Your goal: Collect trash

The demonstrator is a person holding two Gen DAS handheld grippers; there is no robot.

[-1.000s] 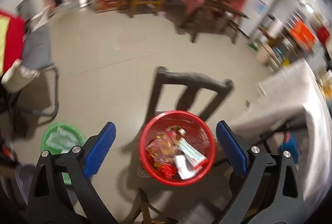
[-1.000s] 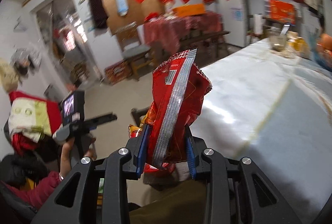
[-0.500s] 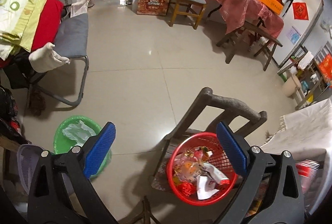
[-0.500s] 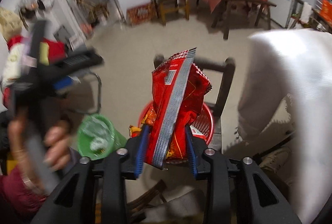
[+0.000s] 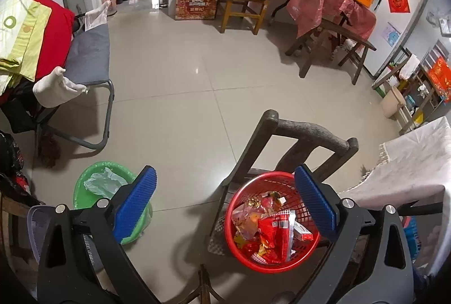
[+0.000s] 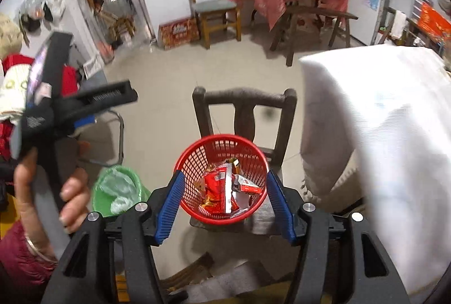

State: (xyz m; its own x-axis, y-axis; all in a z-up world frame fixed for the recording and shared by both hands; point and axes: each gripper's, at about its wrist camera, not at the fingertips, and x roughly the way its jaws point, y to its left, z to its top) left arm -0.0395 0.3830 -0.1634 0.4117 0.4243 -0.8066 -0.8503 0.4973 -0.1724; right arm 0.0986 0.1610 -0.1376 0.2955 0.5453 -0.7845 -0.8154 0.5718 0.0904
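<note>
Hovering above a red basket (image 6: 221,160) on a dark chair (image 6: 243,99): right hand-held gripper (image 6: 225,201), spread and empty. Lying inside the basket among other wrappers: red snack bag (image 6: 218,187). Spread and empty too: left hand-held gripper (image 5: 225,202), with a green bin (image 5: 98,185) near left and white-clothed worktop (image 6: 394,120) right.

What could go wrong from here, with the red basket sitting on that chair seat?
1. The red basket sits on the small wooden chair, so a bump from the open right gripper directly above might tip it.
2. The red snack bag stands tall among the wrappers; it may spill over the rim if more trash lands on it.
</note>
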